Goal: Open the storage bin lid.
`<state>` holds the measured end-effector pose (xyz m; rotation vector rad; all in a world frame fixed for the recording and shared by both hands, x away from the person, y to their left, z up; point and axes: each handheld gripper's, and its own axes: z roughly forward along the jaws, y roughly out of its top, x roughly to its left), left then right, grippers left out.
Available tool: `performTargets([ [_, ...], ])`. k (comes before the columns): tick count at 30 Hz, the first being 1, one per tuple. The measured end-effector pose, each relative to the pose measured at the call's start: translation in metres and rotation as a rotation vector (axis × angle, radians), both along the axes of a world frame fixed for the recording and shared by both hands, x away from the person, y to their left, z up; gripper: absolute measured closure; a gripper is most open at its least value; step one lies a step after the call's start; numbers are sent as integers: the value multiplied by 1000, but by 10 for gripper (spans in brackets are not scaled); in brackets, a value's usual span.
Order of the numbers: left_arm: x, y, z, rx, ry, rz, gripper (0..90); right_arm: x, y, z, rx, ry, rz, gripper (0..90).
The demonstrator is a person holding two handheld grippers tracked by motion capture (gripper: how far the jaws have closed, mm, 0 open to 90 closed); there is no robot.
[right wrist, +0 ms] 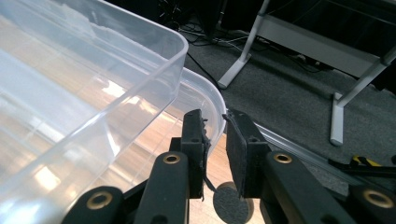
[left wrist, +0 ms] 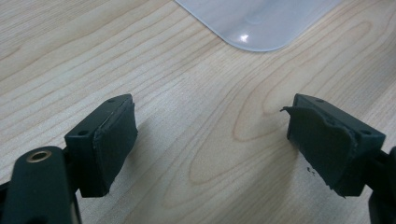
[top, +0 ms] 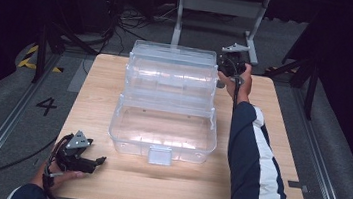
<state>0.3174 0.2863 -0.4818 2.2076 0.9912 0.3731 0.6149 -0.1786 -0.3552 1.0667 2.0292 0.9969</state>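
Note:
A clear plastic box (top: pixel 132 142) stands open in the middle of the wooden table, with a latch tab on its front wall. Its deep clear lid (top: pixel 172 71) is raised behind it. At the lid's far right corner, my right gripper (top: pixel 219 70) has its jaws nearly together on the lid's curved rim (right wrist: pixel 212 100), which runs into the narrow gap of my right gripper (right wrist: pixel 215 135). My left gripper (top: pixel 96 165) rests on the table by the front left edge. In its own view my left gripper (left wrist: pixel 212 144) is open over bare wood, short of the box's corner (left wrist: pixel 261 23).
The table (top: pixel 260 139) ends close behind the lid, with grey floor beyond. A white metal stand (right wrist: pixel 336 93) and cables lie on the floor past the far edge. A rail runs along the floor on each side.

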Motion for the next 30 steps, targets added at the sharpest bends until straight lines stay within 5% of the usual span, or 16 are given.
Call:
performTargets([
  [30,1,0,0,1,0,-8,163,-47,-7,17,-72,-48,86,777],
])
